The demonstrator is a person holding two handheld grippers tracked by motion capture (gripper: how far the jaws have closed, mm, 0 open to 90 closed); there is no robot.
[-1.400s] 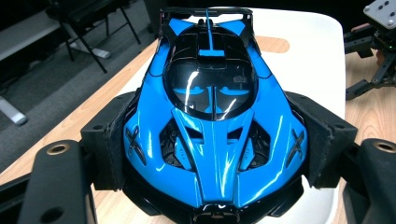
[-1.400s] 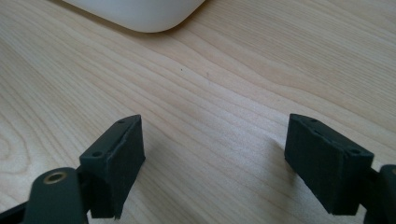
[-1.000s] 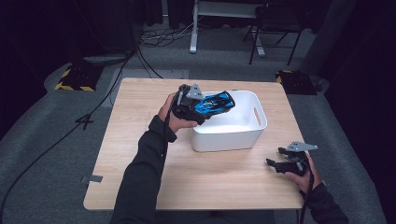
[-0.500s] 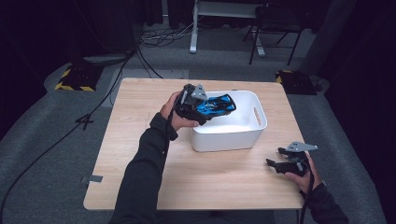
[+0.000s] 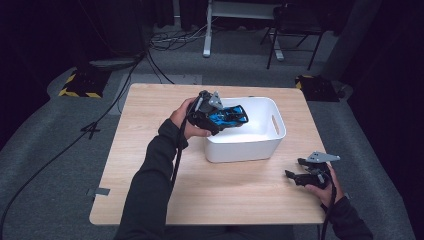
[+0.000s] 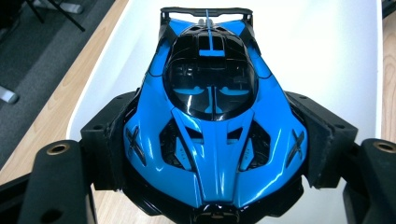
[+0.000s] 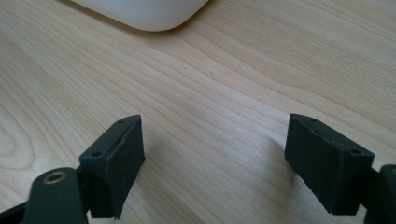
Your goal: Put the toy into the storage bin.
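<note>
The left tongs [image 5: 227,116] grip a blue and black toy car [image 5: 229,115], their jaws pressed against its two flanks just behind the nose, as the left gripper view shows plainly [image 6: 212,140]. Over the last second the car has travelled a little further across the near-left rim of the white bin [image 5: 272,142] and now hangs above the bin's open inside, with its nose toward the hand and its rear wing pointing out across the bin. The bin itself has not shifted; it stands toward the far right part of the surface [image 5: 150,130], a little back from the middle. From above it is hard to tell how high the car rides over the bin floor, though it seems to be clear of the walls.

The right tongs [image 5: 300,176] have not moved: they rest low at the near right corner of the surface, jaws spread wide with nothing between them, bare wood showing in the gap [image 7: 212,154].

So the carrying part looks nearly done. What remains, I judge, is to lower the car into the bin and let the jaws part
</note>
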